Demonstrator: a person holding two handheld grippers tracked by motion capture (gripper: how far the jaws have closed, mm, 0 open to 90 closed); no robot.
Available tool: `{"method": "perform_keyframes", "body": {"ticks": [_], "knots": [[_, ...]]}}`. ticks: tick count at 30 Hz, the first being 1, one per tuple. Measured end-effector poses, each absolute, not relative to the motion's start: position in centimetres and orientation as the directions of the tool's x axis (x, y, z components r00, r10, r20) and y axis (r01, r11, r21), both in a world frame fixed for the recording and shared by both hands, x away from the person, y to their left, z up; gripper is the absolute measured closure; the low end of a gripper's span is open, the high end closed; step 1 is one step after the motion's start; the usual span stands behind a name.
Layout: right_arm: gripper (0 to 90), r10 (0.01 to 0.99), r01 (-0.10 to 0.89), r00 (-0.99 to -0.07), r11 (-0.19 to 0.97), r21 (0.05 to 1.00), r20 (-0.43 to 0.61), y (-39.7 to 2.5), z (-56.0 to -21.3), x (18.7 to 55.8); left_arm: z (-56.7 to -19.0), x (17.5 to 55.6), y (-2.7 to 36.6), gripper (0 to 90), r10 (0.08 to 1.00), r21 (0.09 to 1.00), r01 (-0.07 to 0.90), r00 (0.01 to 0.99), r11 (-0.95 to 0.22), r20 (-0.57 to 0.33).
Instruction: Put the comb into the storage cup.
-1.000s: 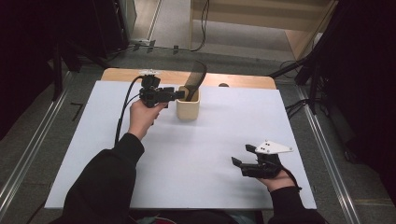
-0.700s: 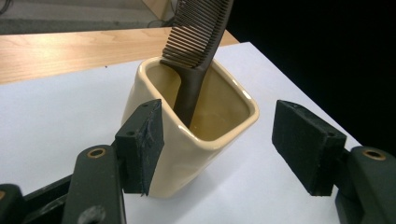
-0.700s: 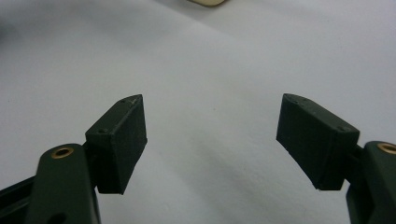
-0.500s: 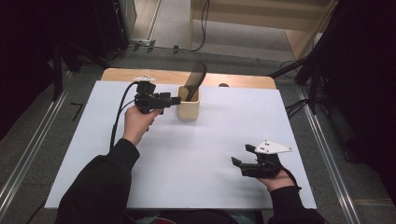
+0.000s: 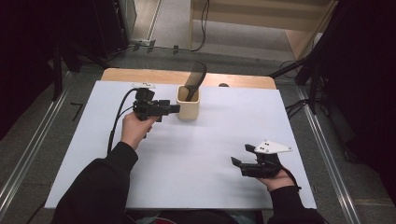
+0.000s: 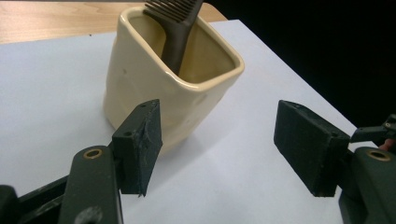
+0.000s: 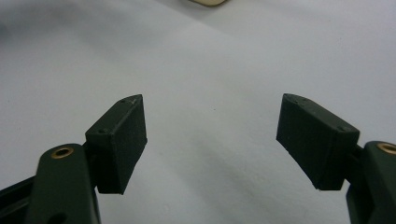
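A cream square cup (image 5: 188,103) stands at the far middle of the white sheet, and a black comb (image 5: 195,79) leans out of it. In the left gripper view the cup (image 6: 173,79) is close ahead with the comb (image 6: 176,25) inside. My left gripper (image 5: 172,109) hangs just left of the cup, open, with nothing between its jaws (image 6: 224,149). My right gripper (image 5: 242,157) rests near the front right of the sheet, also open and empty (image 7: 212,140).
The white sheet (image 5: 201,154) covers a wooden table (image 5: 140,74) whose far edge shows behind the cup. Metal rails (image 5: 327,154) run along both sides. A black cable (image 5: 116,116) trails from the left gripper. Dark equipment stands beyond the table.
My left gripper has drawn back to the left, away from the cup, and sits a little lower. The comb stays in the cup. The right gripper has not moved.
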State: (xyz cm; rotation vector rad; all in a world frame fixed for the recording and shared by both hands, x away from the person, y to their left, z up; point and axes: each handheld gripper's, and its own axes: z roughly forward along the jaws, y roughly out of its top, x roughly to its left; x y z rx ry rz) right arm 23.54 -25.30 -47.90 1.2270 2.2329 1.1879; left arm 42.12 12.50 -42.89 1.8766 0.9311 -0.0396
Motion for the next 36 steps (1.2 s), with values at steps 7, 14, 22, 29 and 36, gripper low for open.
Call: {"method": "perform_keyframes", "body": {"ticks": [7, 14, 22, 29, 36], "knots": [[22.5, 0.812, 0.536, -0.575, 0.281, 0.796, 0.1, -25.4, -47.9, 23.6, -42.9, 41.2, 12.7, 30.5, 0.568, 0.759, 0.612, 0.713, -0.221, -0.41], [22.5, 0.813, 0.541, -0.573, 0.28, 0.793, 0.104, -25.4, -48.0, 23.6, -42.9, 40.1, 12.9, 30.4, 0.572, 0.757, 0.609, 0.717, -0.236, -0.399], [22.5, 0.813, 0.544, -0.572, 0.278, 0.792, 0.108, -25.4, -48.0, 23.7, -43.3, 38.8, 13.0, 30.4, 0.567, 0.745, 0.616, 0.72, -0.257, -0.4], [22.5, 0.809, 0.544, -0.577, 0.279, 0.792, 0.111, -25.3, -48.0, 23.8, -43.5, 37.8, 13.0, 30.4, 0.557, 0.742, 0.609, 0.733, -0.281, -0.391], [22.5, 0.809, 0.546, -0.577, 0.281, 0.789, 0.111, -25.4, -48.1, 23.9, -43.9, 37.1, 13.0, 30.4, 0.547, 0.735, 0.61, 0.74, -0.297, -0.393]]}}
